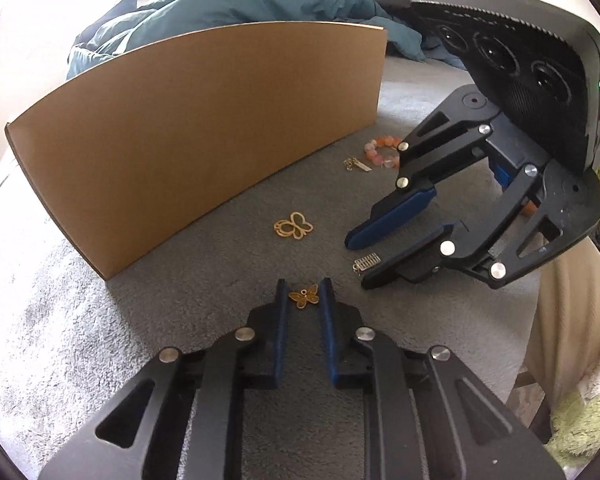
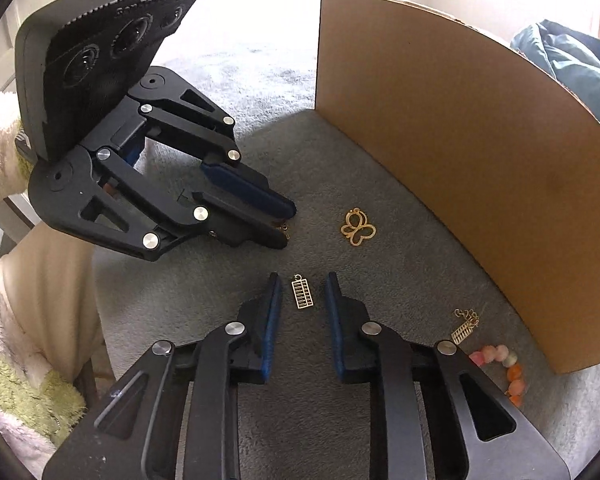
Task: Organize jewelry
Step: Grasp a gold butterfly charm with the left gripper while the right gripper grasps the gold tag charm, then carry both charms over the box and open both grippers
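You are at the pick-up step: your left gripper (image 1: 305, 285) pinches the small gold butterfly charm (image 1: 304, 296), while your right gripper (image 2: 302, 280) straddles the gold abacus charm (image 2: 302, 295) with pads clear, so squeeze gently, then lift.

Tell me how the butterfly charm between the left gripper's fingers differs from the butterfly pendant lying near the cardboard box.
The butterfly charm is solid, with patterned wings; the butterfly pendant is an open outline you can see the carpet through. The charm looks smaller and darker gold; the pendant larger and brighter. The charm sits between the left gripper fingers; the pendant lies free by the cardboard box. Both are gold butterflies.
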`<state>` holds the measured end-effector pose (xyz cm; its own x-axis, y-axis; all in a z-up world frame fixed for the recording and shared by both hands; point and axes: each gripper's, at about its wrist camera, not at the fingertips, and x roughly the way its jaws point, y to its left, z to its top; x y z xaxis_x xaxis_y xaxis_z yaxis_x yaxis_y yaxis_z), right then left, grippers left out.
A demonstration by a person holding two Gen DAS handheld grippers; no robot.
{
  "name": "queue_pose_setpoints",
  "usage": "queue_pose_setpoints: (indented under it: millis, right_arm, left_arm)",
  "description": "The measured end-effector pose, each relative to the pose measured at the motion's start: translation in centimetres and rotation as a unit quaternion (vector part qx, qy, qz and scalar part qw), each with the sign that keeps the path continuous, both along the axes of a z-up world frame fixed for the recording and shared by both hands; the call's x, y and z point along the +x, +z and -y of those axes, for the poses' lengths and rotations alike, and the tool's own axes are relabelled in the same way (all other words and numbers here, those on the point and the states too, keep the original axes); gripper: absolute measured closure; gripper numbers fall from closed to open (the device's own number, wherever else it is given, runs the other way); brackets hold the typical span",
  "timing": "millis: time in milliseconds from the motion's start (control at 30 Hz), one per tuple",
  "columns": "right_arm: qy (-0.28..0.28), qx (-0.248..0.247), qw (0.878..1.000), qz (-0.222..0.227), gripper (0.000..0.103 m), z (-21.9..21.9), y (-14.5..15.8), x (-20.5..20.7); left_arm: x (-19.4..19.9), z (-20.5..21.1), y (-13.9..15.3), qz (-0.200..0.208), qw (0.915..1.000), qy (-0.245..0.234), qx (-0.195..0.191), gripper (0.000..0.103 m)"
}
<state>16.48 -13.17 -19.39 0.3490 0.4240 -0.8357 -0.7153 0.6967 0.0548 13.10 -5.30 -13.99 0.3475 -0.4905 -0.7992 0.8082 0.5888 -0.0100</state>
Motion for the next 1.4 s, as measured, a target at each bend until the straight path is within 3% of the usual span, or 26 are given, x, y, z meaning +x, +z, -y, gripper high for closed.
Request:
queue_pose_setpoints:
  millis: [167, 633, 767, 967, 1200, 1400]
  right_arm:
    - [-0.003, -0.003, 1.000, 0.006, 0.097, -0.1, 0.0, 0.1]
    - [-0.030, 0.001, 0.999, 0.033, 0.098, 1.6, 2.8, -1.8]
    - [-0.051, 0.010, 0.997, 0.056, 0.098, 2.8, 5.1, -3.0]
    - [-0.069, 0.026, 0.991, 0.114, 0.098, 4.0, 10.3, -3.9]
    - [-0.086, 0.049, 0.979, 0.176, 0.098, 5.1, 15.2, -0.8]
    - [-0.101, 0.051, 0.978, 0.173, 0.098, 5.3, 14.0, 4.8]
  left_arm:
    - [-0.6, 0.3, 0.1, 0.012, 0.9999, -0.001, 0.005, 0.089]
    - [-2.8, -0.2, 1.8, 0.050, 0.9986, -0.002, 0.016, 0.089]
    - [-3.7, -0.6, 4.2, 0.066, 0.9978, 0.003, -0.003, 0.089]
    - [-4.8, -0.7, 9.8, 0.131, 0.9909, -0.009, -0.031, 0.089]
    - [-0.9, -0.3, 14.3, 0.173, 0.9825, -0.006, -0.069, 0.089]
    - [4.6, 0.2, 13.8, 0.168, 0.9832, -0.001, -0.072, 0.089]
